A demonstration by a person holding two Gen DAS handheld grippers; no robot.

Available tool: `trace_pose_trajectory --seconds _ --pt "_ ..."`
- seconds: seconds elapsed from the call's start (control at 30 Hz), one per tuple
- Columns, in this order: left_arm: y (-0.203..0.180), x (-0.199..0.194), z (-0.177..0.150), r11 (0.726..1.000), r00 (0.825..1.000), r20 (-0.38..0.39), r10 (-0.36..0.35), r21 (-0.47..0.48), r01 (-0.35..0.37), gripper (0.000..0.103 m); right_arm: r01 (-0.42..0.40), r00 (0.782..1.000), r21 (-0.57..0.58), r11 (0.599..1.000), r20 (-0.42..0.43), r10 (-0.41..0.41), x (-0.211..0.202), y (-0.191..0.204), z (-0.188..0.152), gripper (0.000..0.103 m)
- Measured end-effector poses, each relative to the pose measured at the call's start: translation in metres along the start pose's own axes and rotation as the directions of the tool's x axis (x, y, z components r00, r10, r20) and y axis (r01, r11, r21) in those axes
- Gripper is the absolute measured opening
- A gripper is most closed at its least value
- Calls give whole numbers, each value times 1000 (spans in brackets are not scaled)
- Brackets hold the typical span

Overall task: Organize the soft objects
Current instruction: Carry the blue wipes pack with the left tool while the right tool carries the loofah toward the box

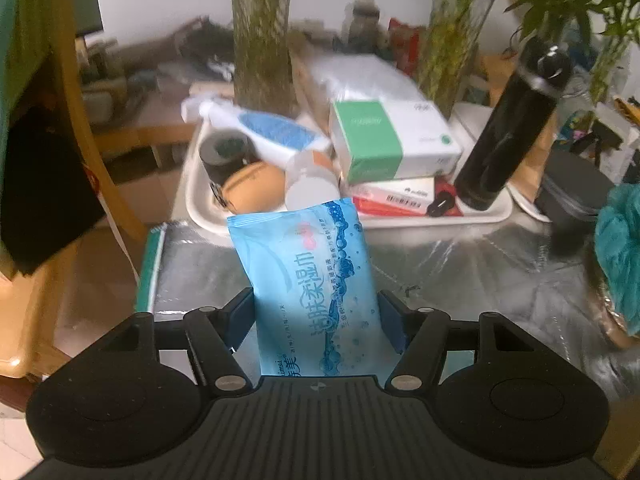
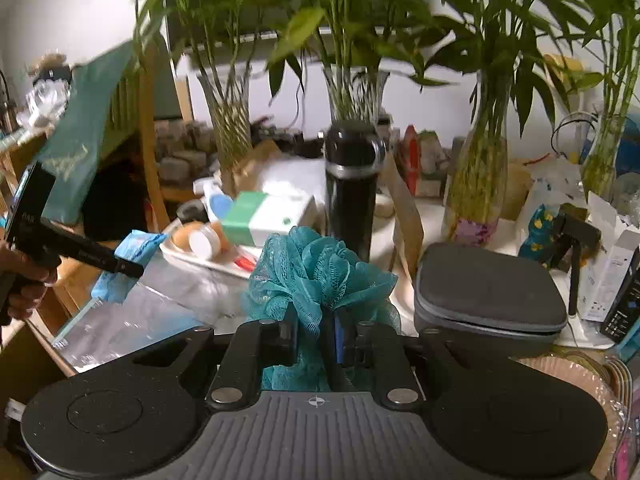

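1. Both soft things are in hand and off the bench (image 1: 460,272), so the step looks like the carry between picking up and putting down.
2. The left claw (image 1: 316,316) is closed across the width of a blue wet-wipes pack (image 1: 308,280), a pad pressed to each long edge; the pack sticks out forward, its far end over the near rim of the white tray (image 1: 472,216).
3. The right claw (image 2: 310,336) stands narrow, pinched on a teal mesh bath pouf (image 2: 316,276) that billows above the fingers.
4. In the right wrist view the left claw comes in from the left, a hand (image 2: 24,288) on its grip, angled downward with the pack clear of the foil-covered bench.
5. The right claw tilts gently downward, facing the black flask (image 2: 352,188) and the grey zip case (image 2: 488,292).
6. The next move, I judge, calls for one destination for both (none is plainly marked in either view) and a low release, since the tray is already crowded with a green-and-white box (image 1: 392,140) and bottles.
7. The pouf could snag on the fingers when let go.
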State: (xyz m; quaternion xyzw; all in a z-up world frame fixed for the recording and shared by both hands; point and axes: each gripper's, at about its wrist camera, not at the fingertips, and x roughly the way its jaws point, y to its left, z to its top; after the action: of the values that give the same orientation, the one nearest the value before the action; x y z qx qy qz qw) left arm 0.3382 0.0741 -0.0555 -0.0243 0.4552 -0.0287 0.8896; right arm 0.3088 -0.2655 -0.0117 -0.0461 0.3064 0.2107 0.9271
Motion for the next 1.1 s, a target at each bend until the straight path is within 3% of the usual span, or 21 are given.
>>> trace_pose_trajectory --seconds 0.13,0.33,0.57,0.9,1.1 --pt "-4 -33 -2 1000 999 49 10 17 -11 64 -27 999 67 997 46 24 -24 1 3 18" --pt "-11 -81 -5 999 993 120 3 38 -8 64 -20 998 36 999 66 18 -61 18 5 18" --pt "-27 -132 -26 997 985 164 -54 69 43 64 -25 996 -4 1000 83 25 -106 39 5 18" --pt "-56 -180 -61 987 979 168 -118 130 97 64 -46 995 -47 998 87 50 -147 65 -9 18" --pt "-67 -187 -80 980 977 127 -174 119 159 64 -53 994 -67 996 95 59 -165 75 -15 18"
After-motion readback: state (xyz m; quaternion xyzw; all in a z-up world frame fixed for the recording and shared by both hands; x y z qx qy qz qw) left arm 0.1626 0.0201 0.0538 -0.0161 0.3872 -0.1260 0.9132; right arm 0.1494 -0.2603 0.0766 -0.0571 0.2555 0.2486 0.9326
